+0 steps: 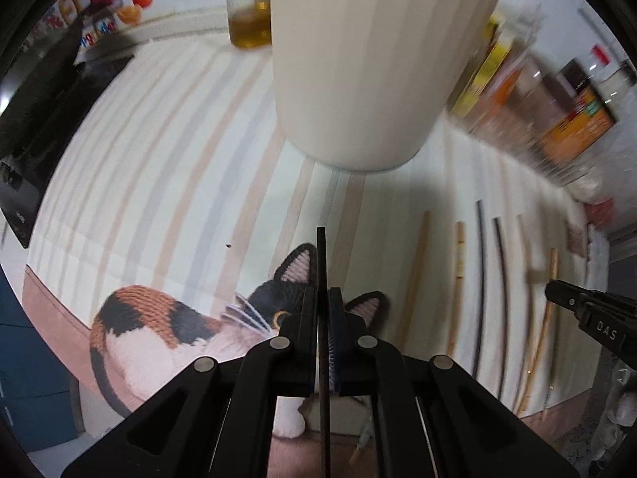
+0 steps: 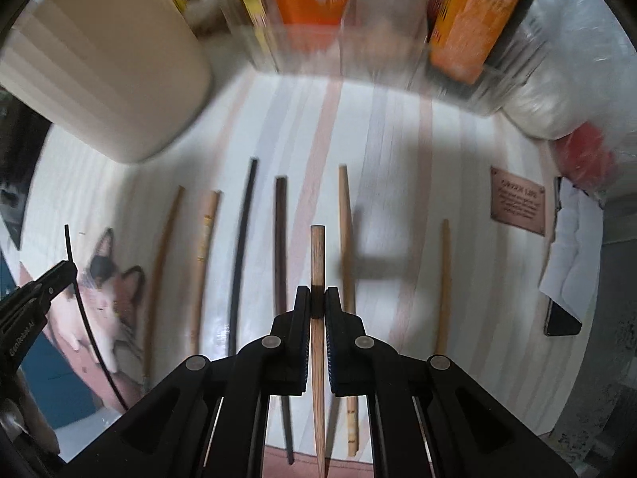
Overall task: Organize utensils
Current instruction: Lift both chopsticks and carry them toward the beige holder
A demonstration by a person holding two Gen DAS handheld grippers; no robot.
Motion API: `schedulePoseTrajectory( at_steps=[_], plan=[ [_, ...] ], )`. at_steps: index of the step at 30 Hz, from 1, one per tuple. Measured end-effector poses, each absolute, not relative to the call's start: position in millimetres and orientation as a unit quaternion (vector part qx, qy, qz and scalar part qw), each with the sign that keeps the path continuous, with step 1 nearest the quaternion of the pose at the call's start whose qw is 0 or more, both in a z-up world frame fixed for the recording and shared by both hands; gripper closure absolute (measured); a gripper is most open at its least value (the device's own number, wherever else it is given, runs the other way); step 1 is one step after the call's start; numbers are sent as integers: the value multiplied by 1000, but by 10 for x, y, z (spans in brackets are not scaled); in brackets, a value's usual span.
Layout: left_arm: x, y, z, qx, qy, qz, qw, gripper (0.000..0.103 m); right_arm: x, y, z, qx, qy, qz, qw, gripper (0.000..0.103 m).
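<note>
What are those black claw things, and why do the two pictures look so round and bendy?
The black claws are grippers, like big tweezers. A person holds one in each hand. Each has a small camera looking along its two fingers, and its very wide lens bends the edges.

One picture comes from the left gripper. It is shut on a thin black chopstick. The other picture comes from the right gripper, shut on a light wooden chopstick. Each gripper also shows at the edge of the other's picture.

Below is a striped cloth with a cat picture on it. Six more chopsticks lie side by side there, some dark, some wooden. A tall cream holder stands nearby, and blurry food packets stand at the back.
</note>
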State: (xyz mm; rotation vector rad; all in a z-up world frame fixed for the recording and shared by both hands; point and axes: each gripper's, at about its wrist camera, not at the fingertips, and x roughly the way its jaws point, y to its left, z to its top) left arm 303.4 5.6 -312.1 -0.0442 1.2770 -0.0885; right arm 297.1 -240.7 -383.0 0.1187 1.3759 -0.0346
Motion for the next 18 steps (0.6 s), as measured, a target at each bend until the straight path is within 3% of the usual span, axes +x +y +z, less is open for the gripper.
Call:
schedulePoseTrajectory(
  at_steps=[18],
  plan=[
    [2890,236,-2195,-45,488,-47,871,101,2756,-2187,-2645,87,494,29,865,96]
  ],
)
